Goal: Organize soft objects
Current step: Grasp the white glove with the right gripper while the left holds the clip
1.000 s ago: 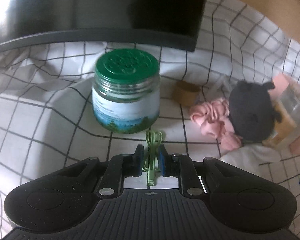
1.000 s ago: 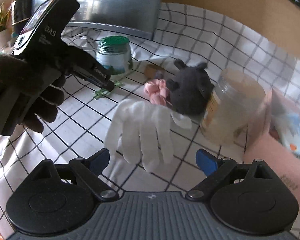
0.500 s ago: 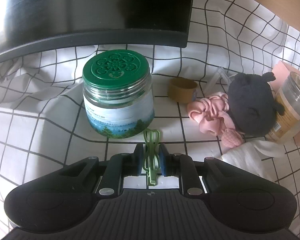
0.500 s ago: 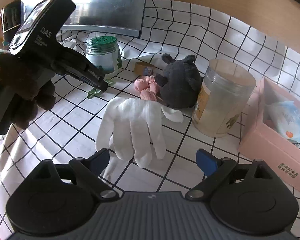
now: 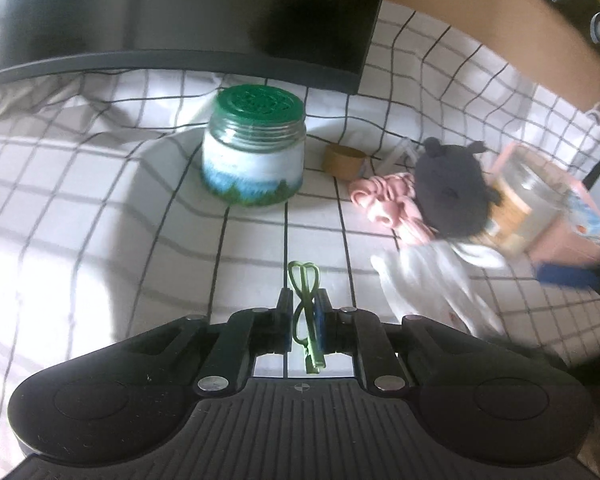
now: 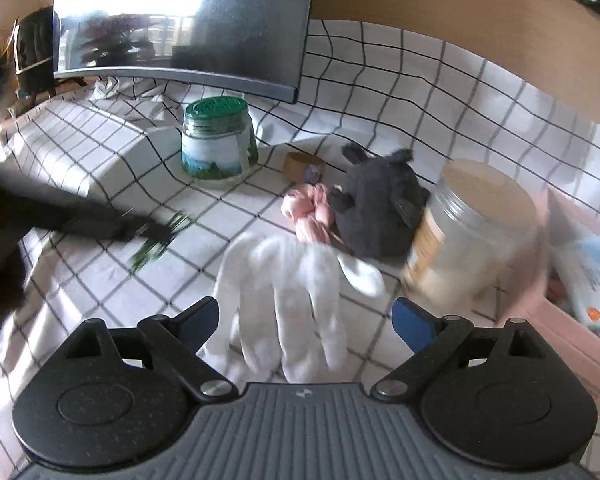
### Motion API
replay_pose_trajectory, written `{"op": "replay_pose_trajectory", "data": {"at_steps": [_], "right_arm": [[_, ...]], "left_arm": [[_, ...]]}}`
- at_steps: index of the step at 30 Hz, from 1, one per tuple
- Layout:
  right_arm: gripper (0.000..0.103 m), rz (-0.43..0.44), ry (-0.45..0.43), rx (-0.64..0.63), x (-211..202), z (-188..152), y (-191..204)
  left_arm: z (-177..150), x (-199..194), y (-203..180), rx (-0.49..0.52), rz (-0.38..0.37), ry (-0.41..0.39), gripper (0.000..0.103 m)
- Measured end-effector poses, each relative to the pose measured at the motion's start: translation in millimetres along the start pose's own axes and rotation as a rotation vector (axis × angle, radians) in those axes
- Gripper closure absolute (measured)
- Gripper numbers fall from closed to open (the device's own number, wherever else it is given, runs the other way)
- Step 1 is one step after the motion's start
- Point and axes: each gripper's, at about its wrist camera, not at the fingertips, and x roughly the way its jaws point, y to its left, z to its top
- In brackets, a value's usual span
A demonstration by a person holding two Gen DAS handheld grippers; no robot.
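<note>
My left gripper [image 5: 304,308] is shut on a green clip [image 5: 305,300] and holds it above the checked cloth; it shows blurred in the right wrist view [image 6: 160,236]. My right gripper [image 6: 304,316] is open, its fingers either side of a white glove [image 6: 288,288] lying flat on the cloth. The glove also shows in the left wrist view [image 5: 428,280]. A pink scrunchie [image 6: 310,212] and a dark grey plush toy [image 6: 376,212] lie just beyond the glove.
A green-lidded glass jar [image 6: 216,140] stands at the back left, under a dark monitor [image 6: 188,20]. A small brown tape roll [image 6: 300,164] sits behind the scrunchie. A clear plastic jar [image 6: 472,232] and a pink box [image 6: 580,280] stand at the right.
My left gripper has pulled back from the green-lidded jar with the clip. My right gripper has moved in close over the white glove.
</note>
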Motion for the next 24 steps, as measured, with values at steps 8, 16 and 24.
{"op": "replay_pose_trajectory", "data": {"at_steps": [8,16,24], "right_arm": [[0.009,0.042,0.068,0.075,62,27,-7],[0.053,0.057,0.094,0.102,63,20,-9],[0.092,0.137,0.063,0.115,-32,-5,-31]], "left_arm": [[-40,-54,4,-0.07,-0.023,0.001,0.09],[-65,-69,-9,-0.078,-0.058,0.02,0.09],[-68,-59,-58,0.037,-0.17,0.079,0.09]]}}
